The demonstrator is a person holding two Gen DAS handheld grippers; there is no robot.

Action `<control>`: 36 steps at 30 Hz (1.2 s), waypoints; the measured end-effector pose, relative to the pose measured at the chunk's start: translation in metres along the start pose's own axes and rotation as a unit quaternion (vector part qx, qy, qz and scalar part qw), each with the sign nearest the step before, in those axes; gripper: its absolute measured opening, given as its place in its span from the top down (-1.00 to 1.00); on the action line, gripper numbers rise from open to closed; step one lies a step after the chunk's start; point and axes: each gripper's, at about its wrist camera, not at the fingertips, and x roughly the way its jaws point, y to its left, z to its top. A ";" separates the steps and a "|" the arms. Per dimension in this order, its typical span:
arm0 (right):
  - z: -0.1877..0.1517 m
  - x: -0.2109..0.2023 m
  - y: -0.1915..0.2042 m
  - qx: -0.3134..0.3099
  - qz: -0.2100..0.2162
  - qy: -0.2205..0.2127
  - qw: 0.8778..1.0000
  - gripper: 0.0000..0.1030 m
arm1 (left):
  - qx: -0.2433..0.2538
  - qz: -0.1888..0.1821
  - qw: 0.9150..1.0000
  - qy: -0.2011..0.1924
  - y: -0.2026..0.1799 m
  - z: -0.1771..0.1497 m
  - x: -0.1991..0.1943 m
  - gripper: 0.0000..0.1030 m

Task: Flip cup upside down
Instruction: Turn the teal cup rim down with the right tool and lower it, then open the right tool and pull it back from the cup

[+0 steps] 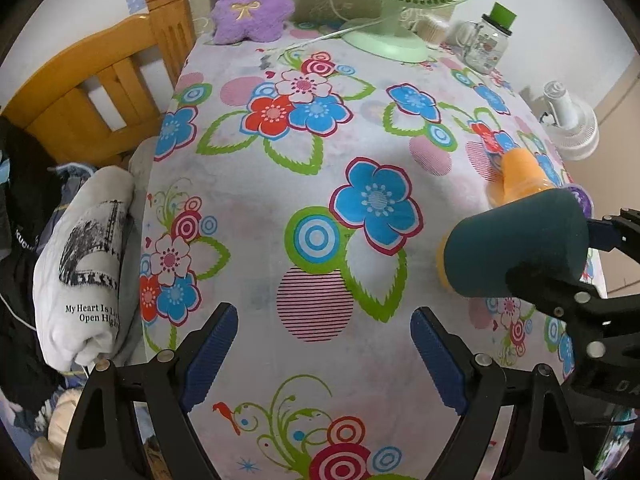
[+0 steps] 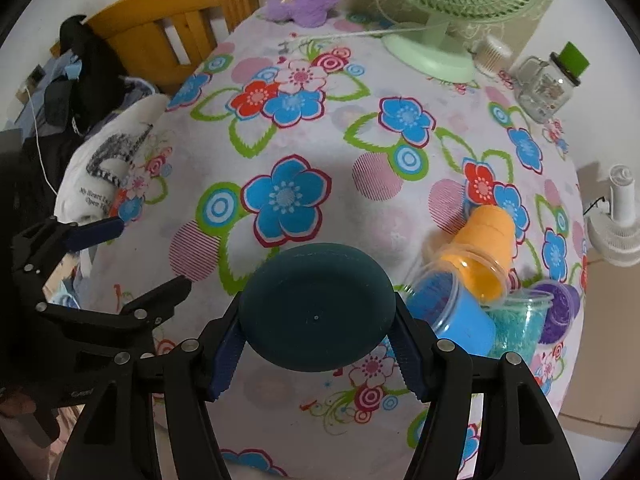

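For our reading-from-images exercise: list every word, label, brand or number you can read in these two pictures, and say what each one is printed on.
"My Heart Is L..." on the folded white printed cloth beside the table; the line runs past the fold.
"Open High..." beneath it on the same cloth, likewise cut off.
Print on the clear glass jar with the green lid: too small to read.
Raised lettering on the black right gripper body: partly hidden, unreadable.
The dark teal cup it grips: no text visible.

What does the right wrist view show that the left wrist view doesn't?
Only the right wrist view shows the blue cup, teal cup and most of the purple cup, clustered by the orange cup. Only the left wrist view shows the dark cup side-on. Both show the right gripper shut on it, the left gripper open, and the green fan.
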 end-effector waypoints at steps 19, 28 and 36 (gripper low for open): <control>0.002 0.013 -0.007 0.011 0.031 0.011 0.999 -0.49 | -0.017 0.031 0.999 0.018 0.001 0.000 0.002 -0.74; -0.010 -0.037 -0.019 0.016 0.014 -0.046 0.999 -0.61 | -0.036 0.014 0.999 0.017 -0.004 0.000 -0.025 -0.74; -0.023 -0.114 -0.042 0.041 -0.026 -0.139 0.989 -0.83 | -0.009 0.005 0.999 -0.041 -0.042 0.020 -0.092 -0.86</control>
